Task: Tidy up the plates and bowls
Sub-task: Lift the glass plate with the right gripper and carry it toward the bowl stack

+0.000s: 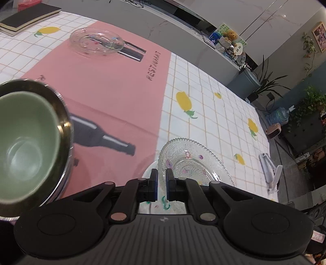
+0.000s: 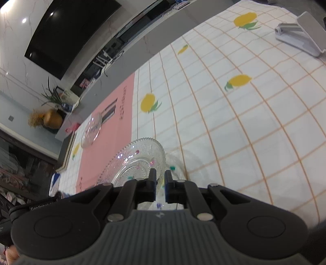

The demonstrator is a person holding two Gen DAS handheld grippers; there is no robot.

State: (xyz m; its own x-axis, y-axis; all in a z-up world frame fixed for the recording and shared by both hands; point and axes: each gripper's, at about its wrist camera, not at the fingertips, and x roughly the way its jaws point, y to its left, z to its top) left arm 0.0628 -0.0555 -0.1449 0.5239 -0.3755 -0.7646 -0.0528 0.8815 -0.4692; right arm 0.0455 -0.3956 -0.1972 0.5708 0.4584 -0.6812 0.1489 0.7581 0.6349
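A patterned glass plate with small coloured flowers hangs tilted over a smoother clear plate with green marks. My left gripper is shut on the patterned plate's near-left rim. In the right wrist view the same patterned plate stretches left of my right gripper, which is shut on its right rim; the clear plate lies under it to the right. A green bowl sits nested inside a steel bowl at the left. Another clear glass plate rests far off on the pink mat.
The table wears a white checked cloth with lemons. Dark notebooks lie at the far left corner. A white folding stand lies near the right edge, also the stand at top right. The far plate shows at the mat's end.
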